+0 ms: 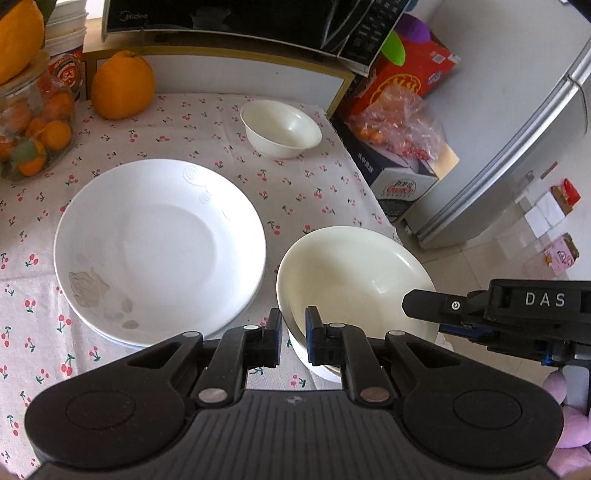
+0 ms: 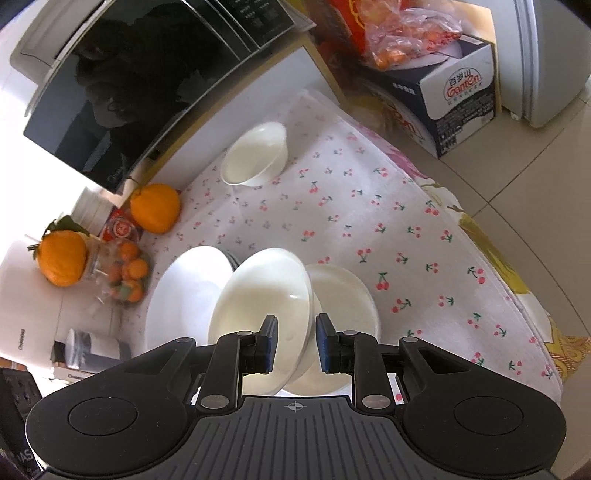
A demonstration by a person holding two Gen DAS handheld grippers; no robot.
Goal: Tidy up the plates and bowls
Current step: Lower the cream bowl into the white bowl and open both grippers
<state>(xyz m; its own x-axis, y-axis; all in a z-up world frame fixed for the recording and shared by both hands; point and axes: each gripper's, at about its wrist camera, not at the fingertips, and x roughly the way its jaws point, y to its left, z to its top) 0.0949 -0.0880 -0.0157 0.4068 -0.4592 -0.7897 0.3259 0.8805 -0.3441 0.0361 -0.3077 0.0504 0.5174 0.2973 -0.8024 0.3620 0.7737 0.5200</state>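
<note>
A stack of white plates [image 1: 159, 251] lies on the cherry-print cloth, also in the right wrist view [image 2: 181, 295]. A cream bowl [image 1: 354, 280] sits nested on another bowl near the table's right edge. My left gripper [image 1: 293, 325] straddles its near rim with a small gap between the fingers. My right gripper [image 2: 295, 341] straddles the same bowl's [image 2: 266, 314] far rim, jaws apart; in the left wrist view its finger [image 1: 424, 302] reaches over the rim. The lower bowl [image 2: 343, 295] shows beneath. A small bowl [image 1: 280, 127] stands at the back, also in the right wrist view [image 2: 255, 155].
A large orange [image 1: 122, 85], a jar of small oranges [image 1: 33, 122] and a microwave [image 1: 258, 22] stand at the back. Cardboard boxes [image 1: 402, 166] and a fridge [image 1: 535, 129] stand right of the table edge. A pink soft toy [image 1: 569, 424] lies lower right.
</note>
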